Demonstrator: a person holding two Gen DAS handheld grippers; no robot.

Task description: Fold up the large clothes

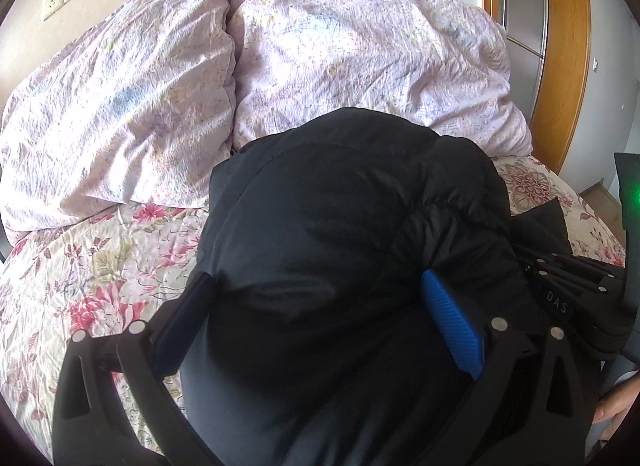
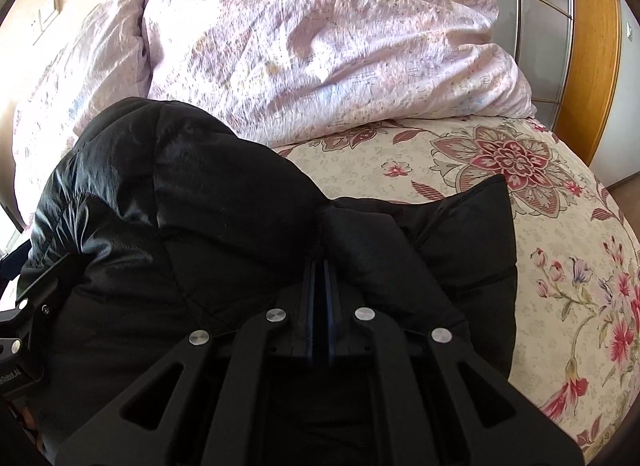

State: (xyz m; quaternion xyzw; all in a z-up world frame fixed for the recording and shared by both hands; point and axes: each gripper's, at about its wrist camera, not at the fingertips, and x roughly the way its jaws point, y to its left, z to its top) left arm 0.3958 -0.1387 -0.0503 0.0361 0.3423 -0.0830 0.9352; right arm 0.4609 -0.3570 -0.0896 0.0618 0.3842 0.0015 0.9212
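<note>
On the floral bed (image 2: 460, 169) below the pillows (image 1: 120, 105): black puffer jacket (image 1: 340, 205) bunched | left tool (image 1: 320, 306) spread wide around padding | right tool (image 2: 320, 278) clenched on a fold | judged light, soft, slippery, springy; seams or hems are best gripped.

Obstacles: puffy black quilted jacket (image 2: 168, 201) mid-bed; two pale lilac crumpled pillows (image 1: 120, 113) behind it. Free passage: bare floral bedspread (image 2: 560, 266) right of jacket.

black puffy jacket (image 1: 340, 225) running off the left wrist view's lower edge, its bulk hiding the floral bedspread (image 1: 100, 266) beneath, right gripper (image 2: 320, 266) fingertips burying themselves in jacket folds
</note>
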